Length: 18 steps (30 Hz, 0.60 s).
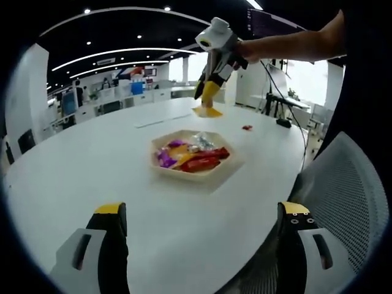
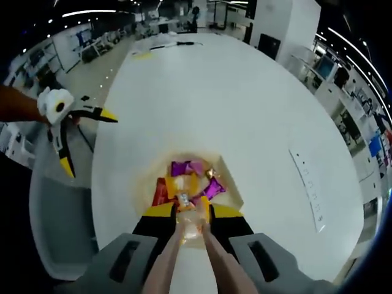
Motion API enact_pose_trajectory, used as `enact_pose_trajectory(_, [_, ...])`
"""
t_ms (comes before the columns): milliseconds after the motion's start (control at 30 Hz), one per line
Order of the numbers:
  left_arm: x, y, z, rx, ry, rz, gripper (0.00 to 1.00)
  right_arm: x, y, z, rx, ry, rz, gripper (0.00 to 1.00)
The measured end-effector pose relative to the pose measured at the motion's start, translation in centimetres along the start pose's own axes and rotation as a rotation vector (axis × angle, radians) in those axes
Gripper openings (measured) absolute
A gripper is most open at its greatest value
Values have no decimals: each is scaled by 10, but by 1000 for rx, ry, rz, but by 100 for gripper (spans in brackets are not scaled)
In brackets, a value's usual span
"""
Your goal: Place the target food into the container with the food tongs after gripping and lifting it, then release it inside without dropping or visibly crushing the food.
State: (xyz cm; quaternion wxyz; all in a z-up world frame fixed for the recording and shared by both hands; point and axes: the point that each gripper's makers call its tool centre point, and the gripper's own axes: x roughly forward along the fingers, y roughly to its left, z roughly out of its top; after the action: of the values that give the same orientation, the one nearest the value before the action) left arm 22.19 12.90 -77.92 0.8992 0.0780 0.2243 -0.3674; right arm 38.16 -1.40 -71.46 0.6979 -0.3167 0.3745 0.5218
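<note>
One tray [image 1: 160,160] is holding several wrapped candies [image 1: 195,156]; right gripper [image 2: 191,229] is clamping tongs [image 2: 187,257] on one orange candy [image 2: 190,225]; left gripper [image 1: 202,236], at six o'clock, is hanging apart.

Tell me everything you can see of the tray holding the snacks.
The tray is a shallow hexagonal dish, pale tan like wood or bamboo, sitting flat on the white table. It holds wrapped snacks in purple, orange, red and silver. In the right gripper view, the tongs reach over its near rim.
</note>
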Motion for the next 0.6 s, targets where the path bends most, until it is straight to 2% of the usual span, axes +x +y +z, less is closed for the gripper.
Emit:
enact_pose_trajectory(200, [-1, 1, 0, -7, -1, 7, 100, 7, 9, 13, -7, -13, 26, 20])
enact_pose_trajectory(467, [-2, 3, 2, -8, -8, 13, 100, 13, 15, 15, -18, -8, 39, 22])
enact_pose_trajectory(533, [-2, 3, 3, -8, -9, 12, 100, 13, 10, 18, -45, -28, 13, 24])
enact_pose_trajectory(600, [-2, 2, 2, -11, -5, 10, 100, 12, 12, 17, -20, -30, 33, 25])
